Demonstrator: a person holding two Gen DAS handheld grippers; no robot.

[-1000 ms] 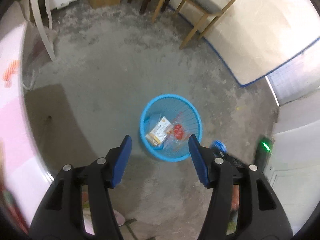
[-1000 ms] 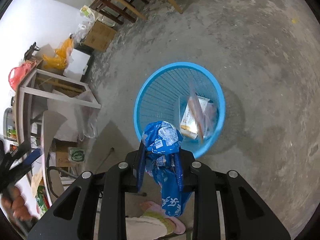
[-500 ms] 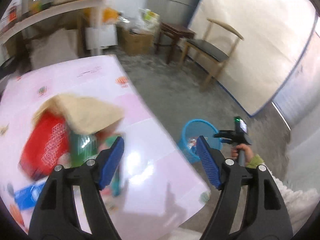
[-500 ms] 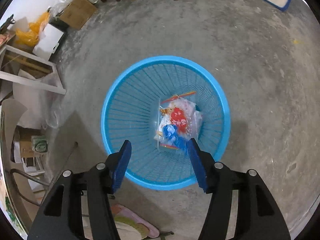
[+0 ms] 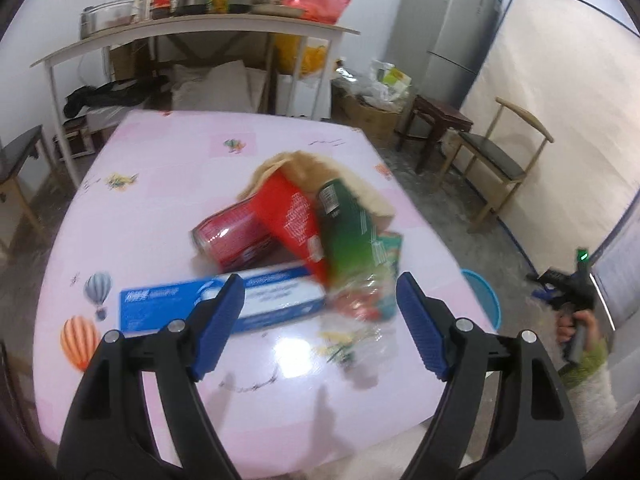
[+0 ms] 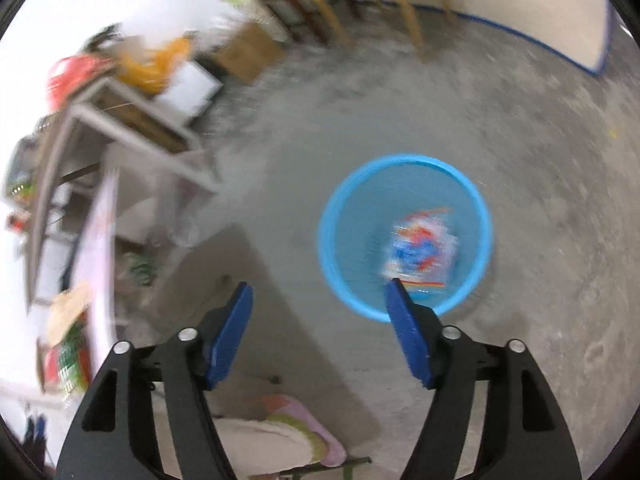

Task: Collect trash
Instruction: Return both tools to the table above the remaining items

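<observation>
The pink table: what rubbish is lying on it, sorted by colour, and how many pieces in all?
Red: 2, a can and a packet
Green: 1, a packet
Blue and white: 1, a long box
Tan: 1, a paper bag
Clear with red: 1, a wrapper
Total: 6, as far as the blur shows

Bright, fisheye-warped; right view motion-blurred; glare on table (image 5: 160, 200).

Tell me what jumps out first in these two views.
The heap of bright packaging in the middle of the pink table: a red can, red carton, green pack and a long blue box nearest the left gripper. On the floor, the blue basket holds blurred wrappers.
</observation>
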